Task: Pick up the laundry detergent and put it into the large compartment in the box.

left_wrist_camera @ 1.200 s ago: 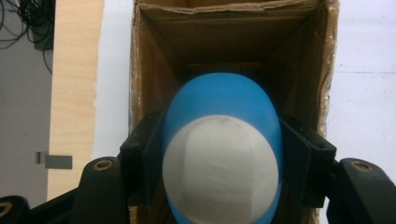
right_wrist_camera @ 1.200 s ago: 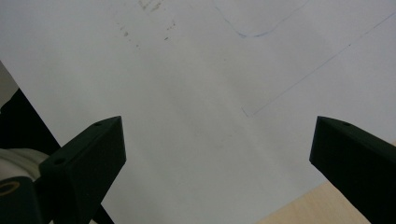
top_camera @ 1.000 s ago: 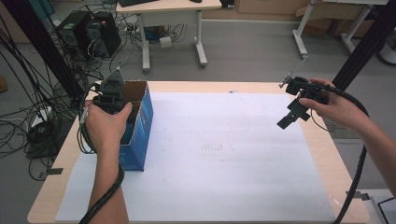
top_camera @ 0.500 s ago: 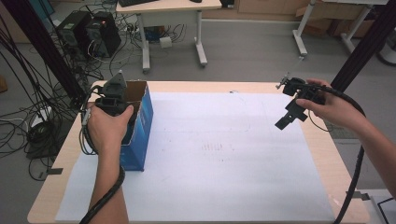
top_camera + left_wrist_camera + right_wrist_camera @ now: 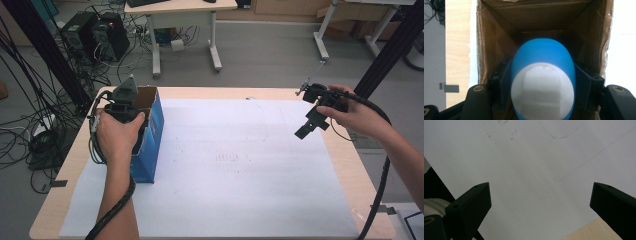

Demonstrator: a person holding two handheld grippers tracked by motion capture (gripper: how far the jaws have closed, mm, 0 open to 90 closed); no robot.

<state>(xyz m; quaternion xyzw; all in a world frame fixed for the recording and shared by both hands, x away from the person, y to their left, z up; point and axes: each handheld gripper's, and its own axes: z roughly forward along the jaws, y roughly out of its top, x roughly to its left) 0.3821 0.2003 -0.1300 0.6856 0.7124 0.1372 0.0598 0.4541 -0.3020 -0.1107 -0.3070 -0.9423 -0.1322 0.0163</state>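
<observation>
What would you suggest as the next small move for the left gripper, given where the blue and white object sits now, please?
Probably lower it a little further and only then open. The left gripper is shut on the blue and white egg-shaped object, held inside the mouth of the open cardboard box with the box floor beyond it, so releasing now might drop it.

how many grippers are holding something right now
1. The left gripper clamps a blue and white egg-shaped object inside the cardboard box; the right gripper is open over the paper.
</observation>
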